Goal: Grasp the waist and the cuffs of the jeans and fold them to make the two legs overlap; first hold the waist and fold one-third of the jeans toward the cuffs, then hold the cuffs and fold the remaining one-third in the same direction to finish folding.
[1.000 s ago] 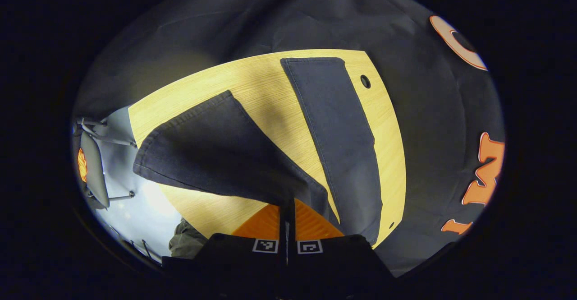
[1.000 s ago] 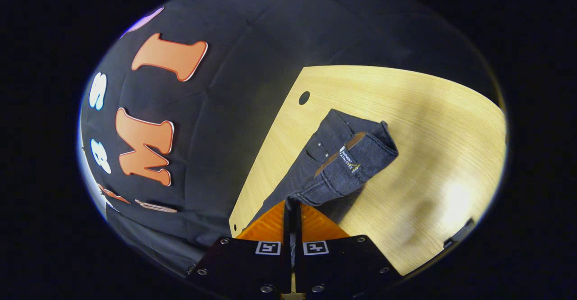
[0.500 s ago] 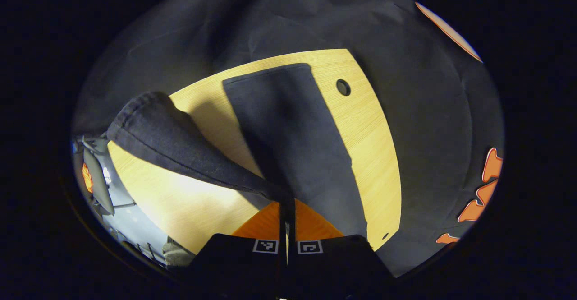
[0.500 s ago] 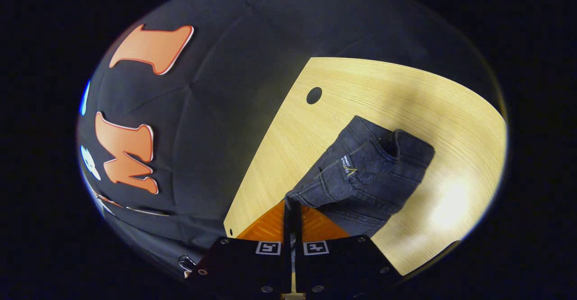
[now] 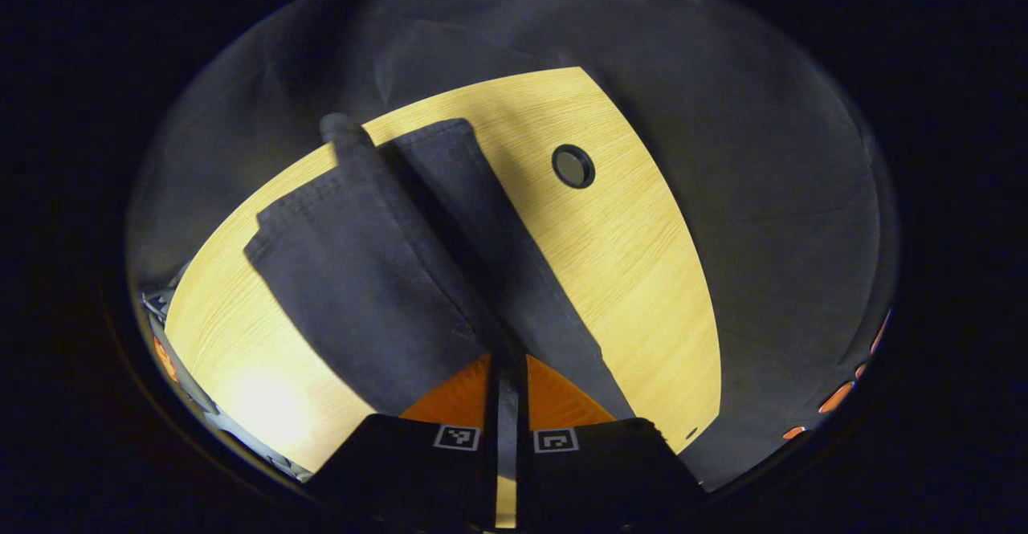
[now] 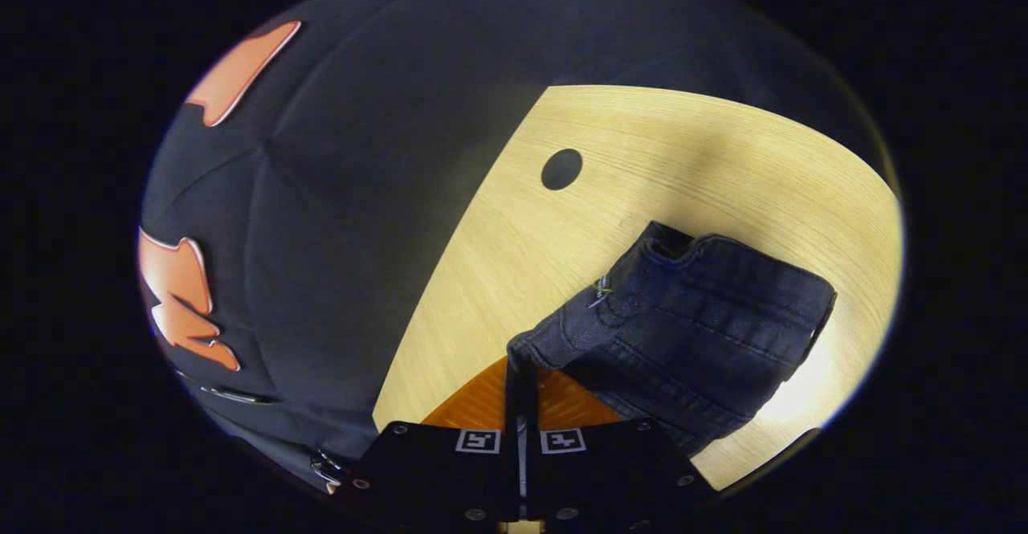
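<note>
In the left gripper view, the left gripper (image 5: 507,355) has its two fingers pressed together on dark cloth of the jeans (image 5: 377,277), pinching an edge near the cuffs. From that pinch one leg spreads up and to the left, its hemmed cuff (image 5: 301,205) raised over the wooden table (image 5: 642,277), while the other leg (image 5: 482,205) lies flat on the table beside it, partly under the lifted one. A round hole (image 5: 573,166) in the tabletop sits just beyond the flat leg, and the black cloth wall (image 5: 763,197) rises behind the table. In the right gripper view, the right gripper (image 6: 520,361) is likewise clamped, both fingers squeezing the waist end of the jeans (image 6: 691,325). This view gives what the other cannot: the waistband (image 6: 642,277) with its stitched seams, bunched and doubled over, hanging from the pinch above the table (image 6: 514,261). A second round hole (image 6: 561,169) lies ahead of the denim, well apart from it, near the table's edge by the wall (image 6: 361,156).
</note>
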### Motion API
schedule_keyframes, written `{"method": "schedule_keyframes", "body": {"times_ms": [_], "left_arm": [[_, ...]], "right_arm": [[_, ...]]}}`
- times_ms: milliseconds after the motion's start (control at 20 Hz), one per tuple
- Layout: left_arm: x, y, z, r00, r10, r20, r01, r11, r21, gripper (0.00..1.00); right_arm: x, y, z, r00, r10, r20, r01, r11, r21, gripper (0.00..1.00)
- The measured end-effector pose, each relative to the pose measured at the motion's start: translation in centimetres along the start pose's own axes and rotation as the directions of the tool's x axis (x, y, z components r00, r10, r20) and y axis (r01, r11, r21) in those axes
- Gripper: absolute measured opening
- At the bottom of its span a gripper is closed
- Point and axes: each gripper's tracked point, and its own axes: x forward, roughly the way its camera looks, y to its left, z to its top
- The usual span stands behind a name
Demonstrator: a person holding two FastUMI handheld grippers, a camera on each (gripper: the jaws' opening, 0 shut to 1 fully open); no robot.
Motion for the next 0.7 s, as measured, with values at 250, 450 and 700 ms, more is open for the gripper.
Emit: {"method": "schedule_keyframes", "body": {"times_ms": [250, 450, 700], "left_arm": [[0.0, -0.8, 1.6, 0.997, -0.038, 0.062, 0.035, 0.998, 0.046, 0.35], [-3.5, -2.3, 1.2, 0.980, -0.148, 0.136, 0.134, 0.985, 0.111, 0.99], [-11.0, -5.2, -1.6, 0.887, -0.344, 0.309, 0.227, 0.905, 0.359, 0.98]], "right_arm": [[-1.3, 3.4, 2.4, 0.990, 0.102, 0.095, -0.108, 0.993, 0.055, 0.68], [-5.8, 3.6, 2.1, 0.986, 0.118, 0.116, -0.113, 0.992, -0.052, 0.98], [-13.2, 0.6, -0.4, 0.985, 0.122, 0.123, -0.106, 0.986, -0.129, 0.98]]}}
